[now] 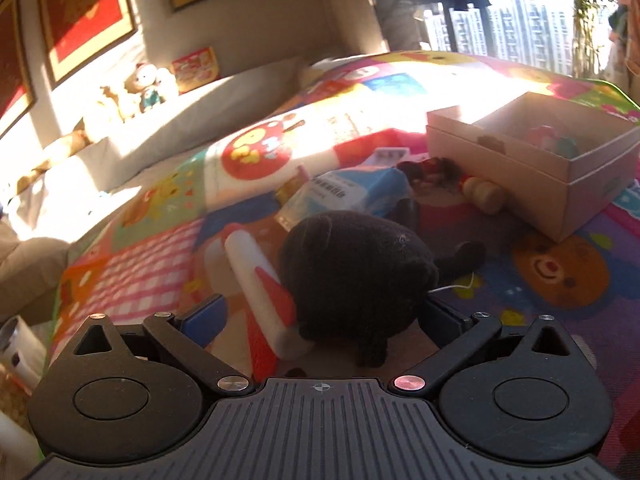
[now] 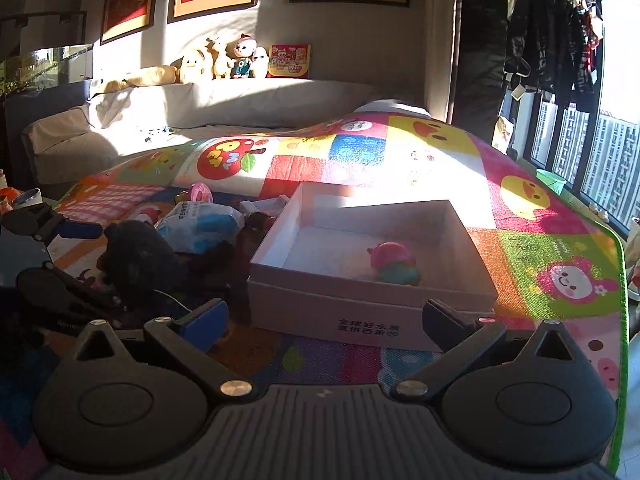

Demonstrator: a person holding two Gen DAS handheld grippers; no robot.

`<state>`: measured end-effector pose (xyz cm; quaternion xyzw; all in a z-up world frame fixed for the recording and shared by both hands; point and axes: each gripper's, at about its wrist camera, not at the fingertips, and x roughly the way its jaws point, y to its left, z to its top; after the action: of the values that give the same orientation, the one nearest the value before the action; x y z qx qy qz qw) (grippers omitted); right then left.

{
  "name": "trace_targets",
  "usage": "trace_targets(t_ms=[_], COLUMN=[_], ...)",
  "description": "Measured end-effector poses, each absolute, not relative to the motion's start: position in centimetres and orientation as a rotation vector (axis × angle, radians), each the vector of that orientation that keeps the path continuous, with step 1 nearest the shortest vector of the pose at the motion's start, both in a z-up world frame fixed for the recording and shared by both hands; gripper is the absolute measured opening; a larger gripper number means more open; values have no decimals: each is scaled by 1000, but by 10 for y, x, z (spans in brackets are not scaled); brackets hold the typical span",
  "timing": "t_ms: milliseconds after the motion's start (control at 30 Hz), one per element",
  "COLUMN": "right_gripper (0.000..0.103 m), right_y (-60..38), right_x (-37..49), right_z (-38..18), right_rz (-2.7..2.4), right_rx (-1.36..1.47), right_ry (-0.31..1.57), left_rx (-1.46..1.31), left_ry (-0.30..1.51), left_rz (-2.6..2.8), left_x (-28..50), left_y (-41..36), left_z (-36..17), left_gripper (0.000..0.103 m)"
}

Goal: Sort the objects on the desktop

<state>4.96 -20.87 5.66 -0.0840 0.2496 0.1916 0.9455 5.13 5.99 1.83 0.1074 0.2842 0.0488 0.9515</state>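
A black plush toy [image 1: 356,276] lies on the colourful play mat [image 1: 160,264]. My left gripper [image 1: 324,318] is open, with one finger on each side of the plush's near end. In the right wrist view the same plush [image 2: 140,260] sits between the left gripper's [image 2: 102,266] two fingers. My right gripper [image 2: 326,320] is open and holds nothing, just in front of the white cardboard box [image 2: 360,320]. A pink and green toy [image 2: 394,266] lies inside the box. The box [image 1: 500,164] stands to the right of the plush.
A white and red tube [image 1: 260,280] lies against the plush's left side. Behind it are a blue and white packet [image 1: 352,194], a wooden wheeled toy [image 1: 484,194] and a dark red item [image 1: 428,170]. A pink round item [image 2: 199,192] sits further back. A sofa [image 2: 200,104] with stuffed toys lines the wall.
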Motion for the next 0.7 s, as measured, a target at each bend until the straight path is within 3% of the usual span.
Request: trace_targets(t_ms=[200, 333, 567, 600, 667, 700], right_gripper=[103, 94, 92, 88, 54, 48], right_y=[-178, -159, -121, -114, -100, -93], right_x=[59, 84, 107, 108, 108, 107], right_z=[47, 44, 36, 36, 37, 38], right_rz=[431, 487, 498, 491, 499, 502], right_rx=[-217, -170, -219, -241, -307, -340], right_ry=[527, 608, 569, 563, 547, 540], left_rx=[81, 30, -38, -47, -70, -80], left_ry=[573, 564, 537, 531, 526, 525], left_rz=[21, -35, -63, -61, -55, -53], left_x=[27, 19, 10, 10, 9, 9], left_y=[75, 68, 68, 69, 72, 73], left_z=[20, 19, 18, 18, 17, 17], left_gripper=[103, 103, 103, 103, 103, 103])
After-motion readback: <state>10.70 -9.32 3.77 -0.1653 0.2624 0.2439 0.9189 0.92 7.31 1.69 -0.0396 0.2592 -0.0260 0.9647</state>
